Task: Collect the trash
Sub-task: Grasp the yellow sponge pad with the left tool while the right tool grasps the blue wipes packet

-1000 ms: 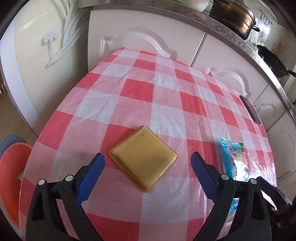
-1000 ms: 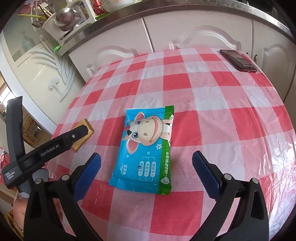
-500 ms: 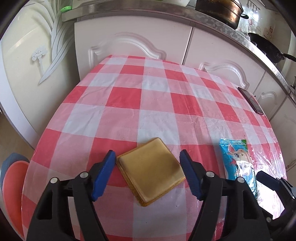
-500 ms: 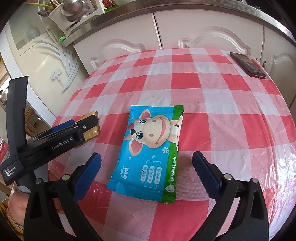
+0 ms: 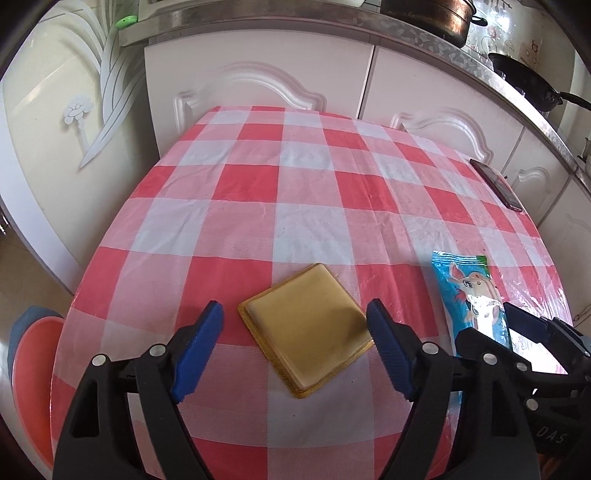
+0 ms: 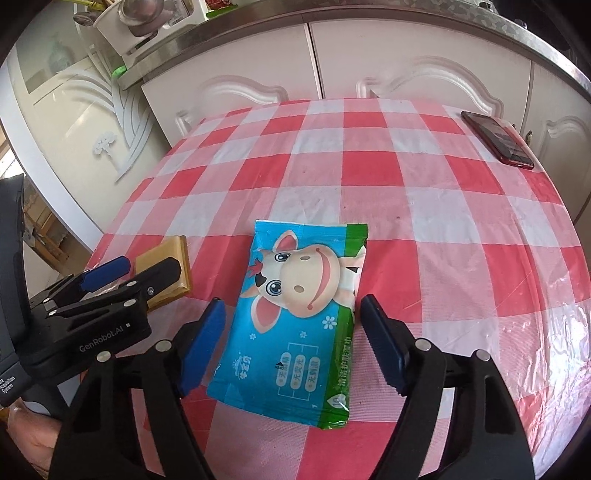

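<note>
A flat square yellow packet (image 5: pixel 309 325) lies on the red-and-white checked tablecloth (image 5: pixel 295 206). My left gripper (image 5: pixel 293 345) is open, its blue pads either side of the packet, not touching it. A blue and green wet-wipe pack with a cartoon cow (image 6: pixel 297 325) lies flat to the right; it also shows in the left wrist view (image 5: pixel 471 299). My right gripper (image 6: pixel 291 341) is open, its pads astride the pack's near half. The left gripper (image 6: pixel 110 291) shows at the left of the right wrist view, over the yellow packet (image 6: pixel 171 271).
A dark red phone (image 6: pixel 496 138) lies at the table's far right edge. An orange bin (image 5: pixel 31 373) stands on the floor left of the table. White cabinets (image 5: pixel 258 85) and a counter with pots (image 5: pixel 428 14) stand behind the table.
Both grippers have moved forward and down toward the table. The left pads now flank the yellow packet and the right pads flank the wipe pack; both jaw gaps have narrowed.
</note>
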The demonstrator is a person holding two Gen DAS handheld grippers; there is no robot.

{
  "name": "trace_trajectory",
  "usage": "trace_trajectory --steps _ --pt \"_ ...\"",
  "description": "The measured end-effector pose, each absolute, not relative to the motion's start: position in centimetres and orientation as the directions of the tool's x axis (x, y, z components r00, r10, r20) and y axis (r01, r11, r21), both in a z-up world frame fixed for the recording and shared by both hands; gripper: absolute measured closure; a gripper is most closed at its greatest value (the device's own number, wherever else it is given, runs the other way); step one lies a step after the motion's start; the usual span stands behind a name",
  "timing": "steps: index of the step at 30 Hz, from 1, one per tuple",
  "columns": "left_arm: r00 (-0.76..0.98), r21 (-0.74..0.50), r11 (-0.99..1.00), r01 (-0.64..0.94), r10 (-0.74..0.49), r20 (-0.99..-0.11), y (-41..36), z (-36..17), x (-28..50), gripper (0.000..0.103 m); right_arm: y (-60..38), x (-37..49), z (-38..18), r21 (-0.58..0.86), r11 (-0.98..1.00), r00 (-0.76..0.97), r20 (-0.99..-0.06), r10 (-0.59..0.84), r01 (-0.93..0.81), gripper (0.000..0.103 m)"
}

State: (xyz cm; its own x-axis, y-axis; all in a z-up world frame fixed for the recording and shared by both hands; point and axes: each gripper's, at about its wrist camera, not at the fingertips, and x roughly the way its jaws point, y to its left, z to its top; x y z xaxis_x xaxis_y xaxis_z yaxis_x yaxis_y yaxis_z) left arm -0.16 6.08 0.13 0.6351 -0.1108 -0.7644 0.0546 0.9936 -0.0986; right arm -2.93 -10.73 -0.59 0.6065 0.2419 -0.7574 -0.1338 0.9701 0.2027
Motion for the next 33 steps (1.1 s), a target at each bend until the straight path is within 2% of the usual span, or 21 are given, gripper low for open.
trace_trajectory --steps 6,8,10,14,16,18,24,28,33 --pt "0.637 -0.075 0.995 0.061 -0.096 -0.765 5.4 -0.1 -0.1 0.026 -10.2 -3.1 -0.7 0.179 0.975 0.607 -0.762 0.224 -0.135 0.022" --pt "0.638 -0.054 0.997 0.064 -0.082 -0.766 5.2 -0.1 0.0 0.029 -10.1 -3.1 -0.7 0.168 0.976 0.607 -0.765 0.218 -0.139 0.022" --pt "0.641 -0.059 0.995 0.084 -0.100 -0.761 5.0 0.1 0.0 0.040 -10.1 -3.1 -0.8 0.163 0.975 0.606 -0.764 0.222 -0.151 0.021" --pt "0.643 -0.059 0.993 0.103 -0.112 -0.758 4.9 0.3 0.0 0.043 -9.5 -3.2 -1.0 0.102 0.978 0.608 -0.770 0.194 -0.183 0.021" --pt "0.643 -0.053 0.992 0.112 -0.113 -0.757 4.8 0.3 -0.1 0.043 -8.9 -3.3 -1.1 0.042 0.979 0.613 -0.774 0.158 -0.200 0.024" --pt "0.643 -0.054 0.991 0.119 -0.119 -0.757 4.7 0.3 -0.1 0.043 -8.7 -3.4 -1.2 0.002 0.979 0.623 -0.771 0.132 -0.206 0.031" --pt "0.642 -0.070 0.989 0.130 -0.138 -0.754 5.0 0.2 -0.2 0.044 -9.4 -3.5 -1.1 0.010 0.975 0.634 -0.758 0.153 -0.224 0.047" --pt "0.648 -0.094 0.987 0.132 -0.157 -0.746 5.6 0.4 -0.6 0.044 -10.3 -3.7 -1.0 0.058 0.971 0.634 -0.748 0.196 -0.231 0.051" --pt "0.659 -0.118 0.984 0.133 -0.177 -0.731 6.6 0.8 -1.4 0.044 -12.3 -4.0 -0.8 0.207 0.951 0.628 -0.715 0.306 -0.229 0.054"
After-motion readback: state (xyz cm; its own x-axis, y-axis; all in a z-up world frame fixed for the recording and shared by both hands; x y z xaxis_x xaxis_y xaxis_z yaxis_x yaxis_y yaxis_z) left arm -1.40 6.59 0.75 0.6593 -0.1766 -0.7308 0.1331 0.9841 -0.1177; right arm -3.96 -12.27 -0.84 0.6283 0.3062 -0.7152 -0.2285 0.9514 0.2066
